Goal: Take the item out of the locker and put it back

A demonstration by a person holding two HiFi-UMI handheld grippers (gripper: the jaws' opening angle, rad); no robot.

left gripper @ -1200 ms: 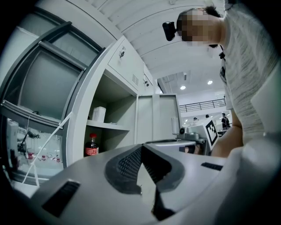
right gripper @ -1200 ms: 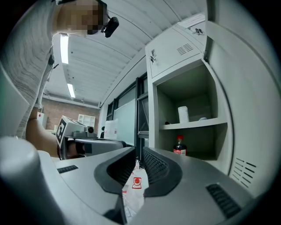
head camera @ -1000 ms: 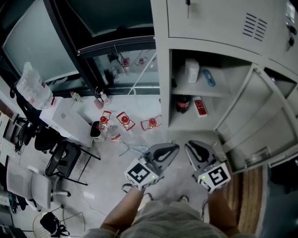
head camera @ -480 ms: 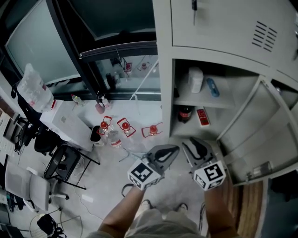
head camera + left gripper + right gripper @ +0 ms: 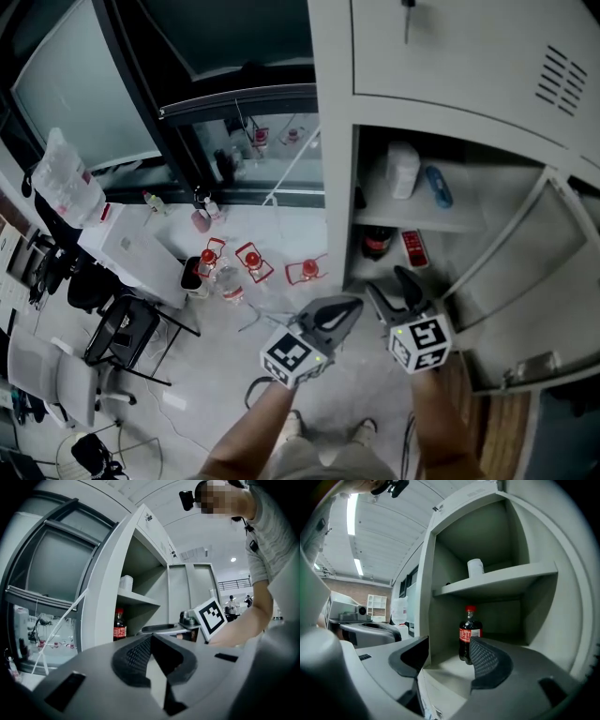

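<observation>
**Two hand-held grippers at an open locker holding a cola bottle**

A person stands before a grey metal locker, its door swung open to the right; seen from above, both grippers are held out roughly level toward the lower compartment. The cola bottle stands upright on the floor of that lower compartment, toward its left side; its long axis is vertical, its red cap points up and its red label faces outward. A red packet lies just beside it on the right. On the shelf above stands a white cylindrical container; to its right a blue object lies flat.

The right gripper is at the locker's mouth with its jaws apart, having just been opening; nothing sits between the pads. The bottle shows beyond them, partly behind the right-hand pad, untouched. The left gripper is just left of the right one, outside the locker; its jaws are pressed together with nothing in them.
</observation>
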